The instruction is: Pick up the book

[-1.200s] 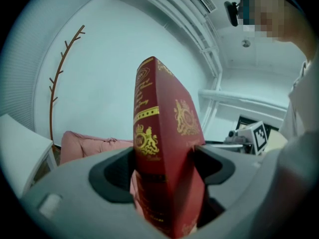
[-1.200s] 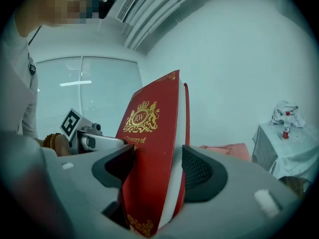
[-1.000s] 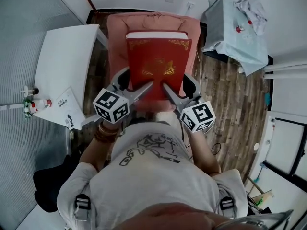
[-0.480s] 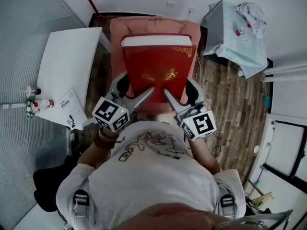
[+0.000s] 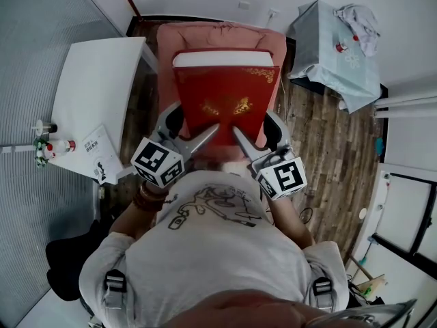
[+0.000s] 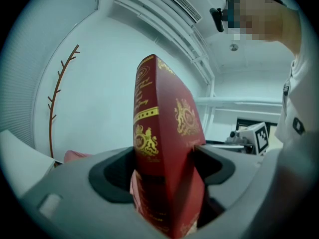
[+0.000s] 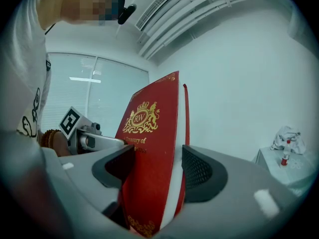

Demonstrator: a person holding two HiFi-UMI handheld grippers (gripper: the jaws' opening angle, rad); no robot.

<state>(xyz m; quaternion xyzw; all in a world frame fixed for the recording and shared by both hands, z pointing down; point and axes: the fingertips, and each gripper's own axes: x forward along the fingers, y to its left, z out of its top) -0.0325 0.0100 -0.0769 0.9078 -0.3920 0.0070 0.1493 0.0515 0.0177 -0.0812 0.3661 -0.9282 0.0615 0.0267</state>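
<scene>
The book, thick and red with gold print, is held on its near edge between 2 grippers, front cover toward the head camera and white page block at the far end. The left gripper has the near left corner and the right gripper the near right one. In each gripper view the jaws stand fairly wide and press on both covers, so both are clamped on the book.

It seems to be off its support already, so the pick-up looks nearly done. The next move calls for an even squeeze on both sides and matched hands, since a heavy book held only at 2 corners could tip away or slide.

Under it is a pink chair. To the left stands a white tabletop with a booklet and small bottles at its near end. On the right a cloth-covered stand sits on the wood floor; the walls are plain white.
</scene>
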